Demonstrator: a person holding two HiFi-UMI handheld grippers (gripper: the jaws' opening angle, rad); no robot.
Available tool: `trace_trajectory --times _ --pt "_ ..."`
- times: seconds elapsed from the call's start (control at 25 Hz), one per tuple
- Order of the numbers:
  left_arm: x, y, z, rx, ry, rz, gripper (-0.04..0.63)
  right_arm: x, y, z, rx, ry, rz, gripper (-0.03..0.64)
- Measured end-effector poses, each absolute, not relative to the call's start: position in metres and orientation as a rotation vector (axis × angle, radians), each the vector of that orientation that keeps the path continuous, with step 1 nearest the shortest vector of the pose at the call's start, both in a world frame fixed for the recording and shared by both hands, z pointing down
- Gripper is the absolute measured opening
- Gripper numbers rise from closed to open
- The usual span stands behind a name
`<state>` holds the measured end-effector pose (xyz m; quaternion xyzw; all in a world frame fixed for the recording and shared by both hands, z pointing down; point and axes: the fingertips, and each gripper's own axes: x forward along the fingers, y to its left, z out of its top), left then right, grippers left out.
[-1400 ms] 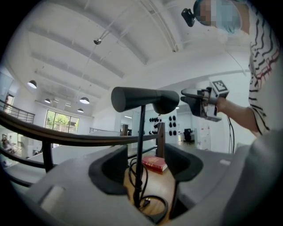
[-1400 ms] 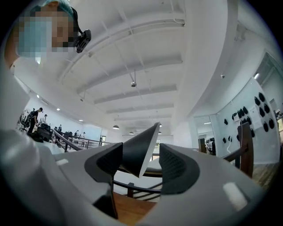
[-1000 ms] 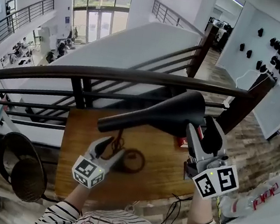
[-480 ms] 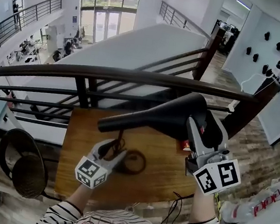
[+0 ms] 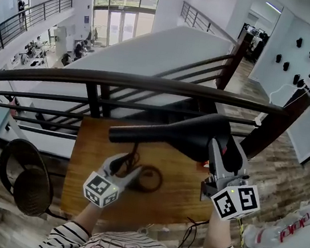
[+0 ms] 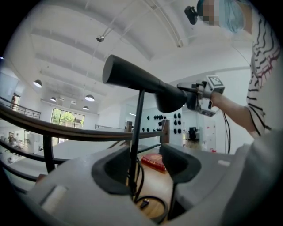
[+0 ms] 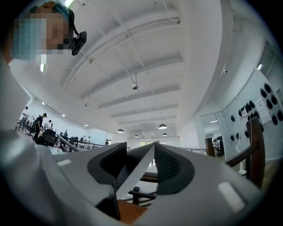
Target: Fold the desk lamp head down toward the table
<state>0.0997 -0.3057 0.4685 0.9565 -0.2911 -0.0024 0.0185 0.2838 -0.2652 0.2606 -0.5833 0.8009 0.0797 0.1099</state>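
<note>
1. Lamp (image 5: pixel 165 135) stands on the table (image 5: pixel 178 202). Its head (image 6: pixel 146 81) is high and roughly level, not folded down yet. Looks like the fold is only just starting.
2. Next move, my guess: push the head's thick end down at its hinge and brace the stem (image 6: pixel 138 128) so the lamp doesn't tip.
3. Right claw (image 5: pixel 225 148): jaws fairly wide and closing, with the pads on the head's thick end.
4. Left claw (image 5: pixel 125 166): low on the stem, jaws easing open. The stem sits between them against one pad; the other pad is clear, so no clamp.
</note>
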Motion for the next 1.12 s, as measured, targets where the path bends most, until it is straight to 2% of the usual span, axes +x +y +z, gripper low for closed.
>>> trace_trajectory --times 0.48,1.12 --pt "0.099 -0.301 0.467 2.971 -0.859 -0.009 0.219 0.3 -0.265 0.307 -1.701 2.246 -0.04 0.187" --pt "0.101 -0.302 0.468 2.984 -0.822 -0.008 0.219 0.295 -0.274 0.414 -1.528 2.098 -0.584 0.202"
